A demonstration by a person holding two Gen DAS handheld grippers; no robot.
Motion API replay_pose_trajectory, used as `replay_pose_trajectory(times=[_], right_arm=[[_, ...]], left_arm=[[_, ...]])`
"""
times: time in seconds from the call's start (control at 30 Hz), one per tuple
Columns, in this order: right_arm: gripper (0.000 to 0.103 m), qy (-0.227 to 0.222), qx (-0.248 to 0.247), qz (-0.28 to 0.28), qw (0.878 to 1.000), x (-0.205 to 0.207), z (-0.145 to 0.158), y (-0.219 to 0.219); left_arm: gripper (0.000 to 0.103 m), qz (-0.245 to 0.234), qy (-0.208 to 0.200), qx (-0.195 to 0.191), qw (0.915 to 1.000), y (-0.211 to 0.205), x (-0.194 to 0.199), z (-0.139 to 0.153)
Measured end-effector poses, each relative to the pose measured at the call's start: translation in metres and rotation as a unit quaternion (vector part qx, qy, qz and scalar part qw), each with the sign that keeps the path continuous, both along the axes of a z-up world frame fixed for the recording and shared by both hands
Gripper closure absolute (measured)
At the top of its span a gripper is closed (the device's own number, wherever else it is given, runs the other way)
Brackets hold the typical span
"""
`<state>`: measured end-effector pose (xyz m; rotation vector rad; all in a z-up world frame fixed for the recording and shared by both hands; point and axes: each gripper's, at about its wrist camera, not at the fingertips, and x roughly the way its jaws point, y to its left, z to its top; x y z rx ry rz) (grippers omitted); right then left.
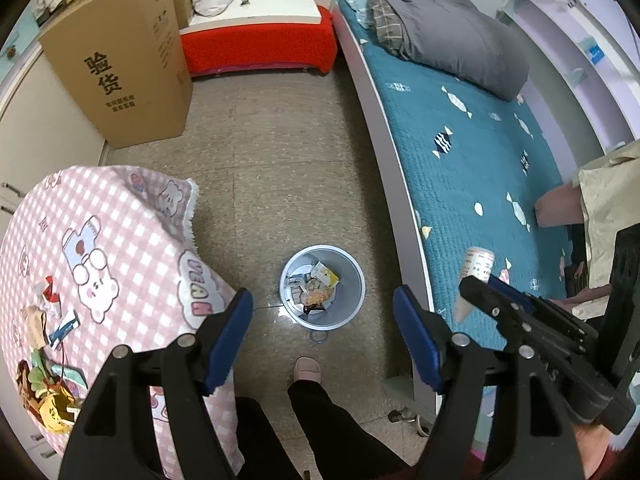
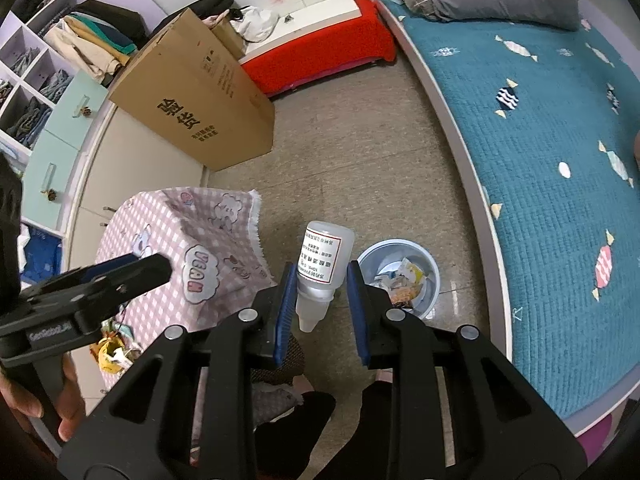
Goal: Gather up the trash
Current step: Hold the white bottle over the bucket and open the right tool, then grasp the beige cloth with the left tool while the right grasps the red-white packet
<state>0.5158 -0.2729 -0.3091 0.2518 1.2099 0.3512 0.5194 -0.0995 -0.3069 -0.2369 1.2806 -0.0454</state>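
My right gripper [image 2: 322,280] is shut on a small white plastic bottle [image 2: 322,258] with a red-edged label, cap end toward me, held in the air left of and above the bin. The bottle also shows in the left wrist view [image 1: 476,268]. A pale blue trash bin [image 1: 322,285] stands on the floor with several wrappers inside; it also shows in the right wrist view [image 2: 398,278]. My left gripper [image 1: 322,320] is open and empty, high over the bin. More scraps [image 1: 48,320] lie on the pink checked table [image 1: 120,240] at left.
A bed with a teal quilt [image 1: 480,152] runs along the right. A large cardboard box [image 1: 120,68] and a red bench [image 1: 256,44] stand at the back. A rubber band [image 1: 318,337] lies on the floor by the bin. The person's legs and slipper [image 1: 307,370] are below.
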Motion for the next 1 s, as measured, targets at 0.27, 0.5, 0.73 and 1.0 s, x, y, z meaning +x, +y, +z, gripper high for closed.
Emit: replay_pose_trajectory(times=[0.27,0.5,0.73,1.0], right_arm=[[0.044,0.005,0.0,-0.006,1.0,-0.002,-0.002,0.015],[0.044,0.007,-0.004,0.028,1.0,-0.013,0.0,0.065],[0.044,0.008,-0.011,0.077,0.997,-0.033,0.0,0.145],[0.045,0.002,-0.016,0.15,0.989,-0.062,-0.007,0.273]], left_arm=[[0.031,0.022,0.002,-0.003,0.9998,0.027,-0.017,-0.002],[0.028,0.051,-0.001,-0.009,0.9986,0.071,-0.043,-0.005],[0.028,0.101,0.004,-0.017,0.9947,0.151,-0.079,-0.013],[0.028,0.166,0.012,-0.004,0.9861,0.268,-0.126,-0.027]])
